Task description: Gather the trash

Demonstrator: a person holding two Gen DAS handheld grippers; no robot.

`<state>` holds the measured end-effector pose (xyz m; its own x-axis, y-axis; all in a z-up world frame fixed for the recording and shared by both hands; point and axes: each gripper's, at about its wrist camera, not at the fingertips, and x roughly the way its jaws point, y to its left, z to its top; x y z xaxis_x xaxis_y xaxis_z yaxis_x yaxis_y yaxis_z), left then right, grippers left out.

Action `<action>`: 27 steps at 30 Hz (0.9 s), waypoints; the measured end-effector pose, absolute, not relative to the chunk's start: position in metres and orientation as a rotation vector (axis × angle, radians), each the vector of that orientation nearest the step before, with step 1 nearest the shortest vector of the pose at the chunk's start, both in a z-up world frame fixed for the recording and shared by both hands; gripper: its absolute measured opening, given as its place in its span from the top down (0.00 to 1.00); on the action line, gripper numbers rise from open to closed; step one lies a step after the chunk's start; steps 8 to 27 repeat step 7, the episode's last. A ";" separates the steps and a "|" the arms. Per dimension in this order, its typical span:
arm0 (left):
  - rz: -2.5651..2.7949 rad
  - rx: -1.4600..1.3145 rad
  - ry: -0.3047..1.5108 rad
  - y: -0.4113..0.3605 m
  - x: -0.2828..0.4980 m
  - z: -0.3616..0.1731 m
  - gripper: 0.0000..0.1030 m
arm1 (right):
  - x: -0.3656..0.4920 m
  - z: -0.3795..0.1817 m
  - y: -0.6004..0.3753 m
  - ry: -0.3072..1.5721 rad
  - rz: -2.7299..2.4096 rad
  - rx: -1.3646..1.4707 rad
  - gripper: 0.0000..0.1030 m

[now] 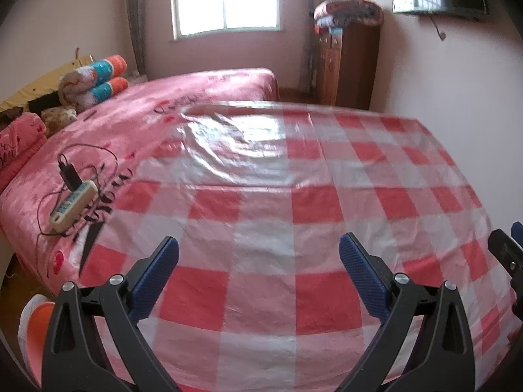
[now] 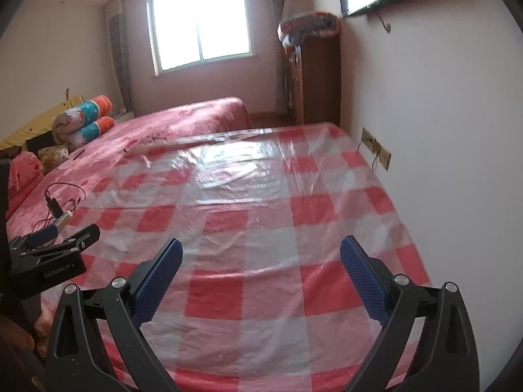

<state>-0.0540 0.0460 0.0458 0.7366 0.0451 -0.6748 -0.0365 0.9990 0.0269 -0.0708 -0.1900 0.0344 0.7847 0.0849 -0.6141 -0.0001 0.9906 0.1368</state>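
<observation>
A table draped in a glossy red-and-white checked plastic cloth (image 1: 261,202) fills both views (image 2: 261,228); no trash shows on it. My left gripper (image 1: 258,251) hovers over the cloth's near part, open, nothing between its blue pads. My right gripper (image 2: 261,253) is likewise open and empty over the same cloth. The right gripper's black body shows at the left wrist view's right edge (image 1: 506,254), and the left gripper's body (image 2: 49,254) appears at the left of the right wrist view.
A bed with a pink cover (image 1: 202,91) lies left and beyond the table. On it are a power strip with a charger and cables (image 1: 73,204), rolled quilts (image 1: 94,81) and pillows. A wooden cabinet (image 1: 346,65) stands at the back. A white wall with sockets (image 2: 376,147) borders the table's right.
</observation>
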 end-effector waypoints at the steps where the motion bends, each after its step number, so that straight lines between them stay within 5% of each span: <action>1: 0.041 0.013 0.754 0.044 -0.052 0.043 0.04 | -0.067 0.031 -0.191 0.686 0.041 0.137 0.07; 27: 0.029 0.034 0.813 0.031 -0.036 0.023 0.04 | -0.042 0.004 -0.194 0.794 0.032 0.151 0.07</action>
